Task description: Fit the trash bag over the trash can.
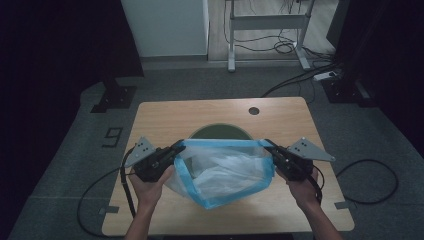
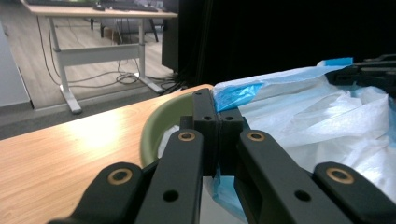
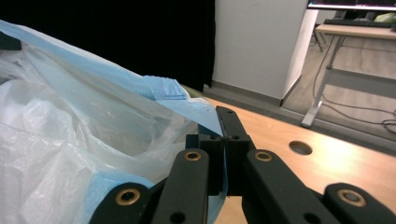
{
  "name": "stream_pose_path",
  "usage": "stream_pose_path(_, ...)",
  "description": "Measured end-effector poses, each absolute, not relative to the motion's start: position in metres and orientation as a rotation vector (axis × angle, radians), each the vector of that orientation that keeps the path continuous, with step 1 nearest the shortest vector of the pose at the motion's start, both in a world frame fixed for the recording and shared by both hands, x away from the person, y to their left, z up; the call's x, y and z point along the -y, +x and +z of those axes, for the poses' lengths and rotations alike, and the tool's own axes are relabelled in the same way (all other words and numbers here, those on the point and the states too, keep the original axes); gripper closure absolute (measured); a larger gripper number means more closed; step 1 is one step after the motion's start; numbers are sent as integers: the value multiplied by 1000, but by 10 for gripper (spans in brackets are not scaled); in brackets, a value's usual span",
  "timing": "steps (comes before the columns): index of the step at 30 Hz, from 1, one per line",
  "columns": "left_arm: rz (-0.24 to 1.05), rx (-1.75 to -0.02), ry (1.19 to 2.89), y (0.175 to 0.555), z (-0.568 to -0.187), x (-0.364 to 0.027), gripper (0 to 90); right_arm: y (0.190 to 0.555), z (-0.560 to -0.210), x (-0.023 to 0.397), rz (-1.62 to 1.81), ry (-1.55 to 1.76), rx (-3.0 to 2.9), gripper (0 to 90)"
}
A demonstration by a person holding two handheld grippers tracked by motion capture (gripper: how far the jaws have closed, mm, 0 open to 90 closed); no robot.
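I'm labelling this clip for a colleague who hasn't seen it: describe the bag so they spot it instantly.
On the wooden table, in front of the green bowl, hangs a clear plastic bag. Its blue-edged mouth is stretched between the left gripper and right gripper.

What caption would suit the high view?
Two hand-held tongs, left and right, stretch open a blue-rimmed plastic bag over a green bowl.

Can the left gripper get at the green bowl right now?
Probably not as things stand. The left gripper is shut on the rim of the plastic bag, and the right gripper pinches the opposite rim. The stretched bag hangs in front of the green bowl, covering most of it.
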State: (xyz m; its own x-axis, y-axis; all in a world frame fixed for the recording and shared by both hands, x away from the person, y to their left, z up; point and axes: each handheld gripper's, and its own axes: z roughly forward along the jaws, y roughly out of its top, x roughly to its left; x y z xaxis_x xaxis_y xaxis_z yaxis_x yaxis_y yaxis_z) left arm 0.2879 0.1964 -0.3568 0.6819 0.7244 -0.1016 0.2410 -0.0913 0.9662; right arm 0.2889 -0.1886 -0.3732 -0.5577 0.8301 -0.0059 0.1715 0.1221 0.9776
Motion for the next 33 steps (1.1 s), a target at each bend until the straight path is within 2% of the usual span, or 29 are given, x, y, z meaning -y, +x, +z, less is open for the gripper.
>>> stream_pose_path(7, 465, -840, 1659, 317, -357, -205, 891, 319, -368, 177, 1440, 971, -1815, 884)
stream_pose_path(15, 456, -859, 1662, 333, -364, -209, 889, 346, -371, 170, 1420, 985, -1821, 883)
stream_pose_path(33, 438, -896, 1708, 358, -369, -208, 887, 375, -380, 172, 1427, 1023, -1838, 883)
